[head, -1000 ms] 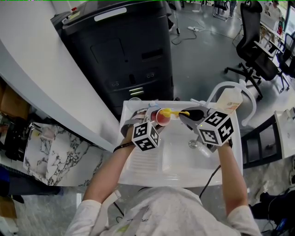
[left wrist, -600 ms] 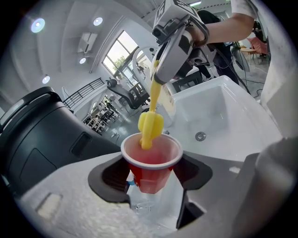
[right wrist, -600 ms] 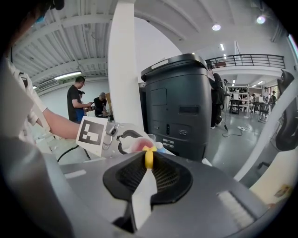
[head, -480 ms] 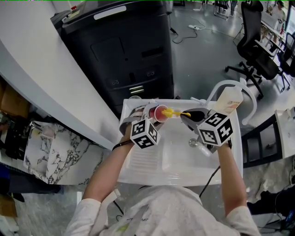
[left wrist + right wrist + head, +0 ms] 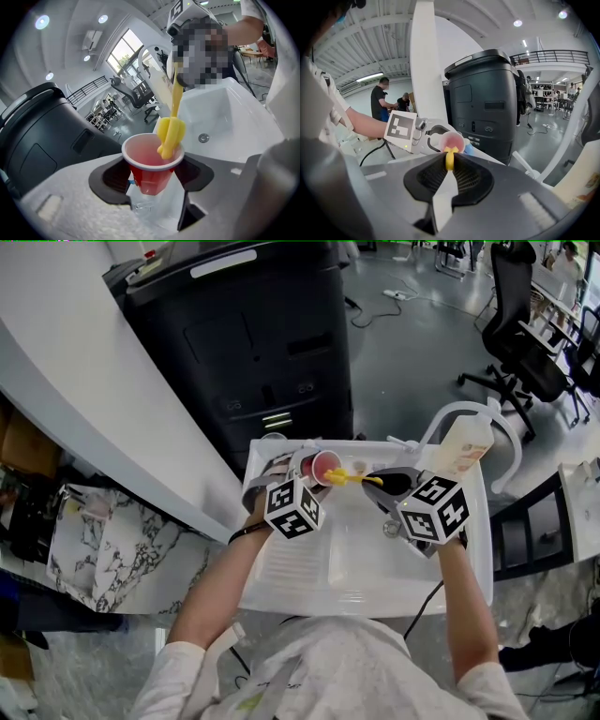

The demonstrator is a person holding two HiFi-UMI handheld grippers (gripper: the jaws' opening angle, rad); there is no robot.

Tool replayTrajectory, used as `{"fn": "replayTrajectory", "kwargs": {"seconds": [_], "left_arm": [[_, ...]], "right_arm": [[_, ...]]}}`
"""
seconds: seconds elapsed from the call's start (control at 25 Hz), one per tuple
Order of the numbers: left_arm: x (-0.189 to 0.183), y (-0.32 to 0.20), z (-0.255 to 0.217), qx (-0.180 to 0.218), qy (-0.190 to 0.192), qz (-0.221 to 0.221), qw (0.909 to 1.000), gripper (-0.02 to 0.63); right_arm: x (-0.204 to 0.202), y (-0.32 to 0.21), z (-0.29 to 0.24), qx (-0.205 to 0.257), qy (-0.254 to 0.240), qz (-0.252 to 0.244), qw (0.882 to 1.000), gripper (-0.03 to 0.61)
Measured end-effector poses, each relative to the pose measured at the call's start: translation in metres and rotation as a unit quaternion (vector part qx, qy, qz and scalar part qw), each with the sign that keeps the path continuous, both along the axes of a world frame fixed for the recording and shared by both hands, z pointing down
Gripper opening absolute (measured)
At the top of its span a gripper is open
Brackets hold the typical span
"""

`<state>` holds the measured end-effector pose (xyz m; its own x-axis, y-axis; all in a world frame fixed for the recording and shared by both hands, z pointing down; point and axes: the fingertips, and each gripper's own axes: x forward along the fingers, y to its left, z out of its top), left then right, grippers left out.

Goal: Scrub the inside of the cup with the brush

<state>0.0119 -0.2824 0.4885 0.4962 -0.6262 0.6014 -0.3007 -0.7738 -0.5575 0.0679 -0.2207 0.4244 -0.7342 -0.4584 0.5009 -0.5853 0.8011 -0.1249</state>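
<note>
Over the far edge of the white moulded sink (image 5: 375, 568), the left gripper (image 5: 152, 180) had its 2 jaws wide, clamping the tapered red plastic cup (image 5: 147, 154). The right gripper (image 5: 450, 166) pinched the slim yellow brush (image 5: 170, 133) by its handle, jaws nearly meeting. The lobed head sat at the rim. Scrubbing well likely meant pushing deeper and twisting against the smooth wall.

Red plastic cup (image 5: 150, 178), pink inside, white-rimmed, between the left gripper's (image 5: 152, 187) dark grey fingers (image 5: 108, 182); yellow bristle brush (image 5: 169, 133) at its rim; black-and-white square-patterned cube (image 5: 293, 509) behind the fingers.
</note>
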Motion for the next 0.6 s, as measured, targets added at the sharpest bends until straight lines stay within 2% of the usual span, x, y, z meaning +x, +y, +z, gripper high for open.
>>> {"fn": "replayTrajectory", "kwargs": {"seconds": [0.6], "left_arm": [[0.001, 0.002, 0.008, -0.012, -0.006, 0.004, 0.9999, 0.291]], "right_arm": [[-0.019, 0.010, -0.012, 0.011, 0.013, -0.038, 0.999, 0.035]]}}
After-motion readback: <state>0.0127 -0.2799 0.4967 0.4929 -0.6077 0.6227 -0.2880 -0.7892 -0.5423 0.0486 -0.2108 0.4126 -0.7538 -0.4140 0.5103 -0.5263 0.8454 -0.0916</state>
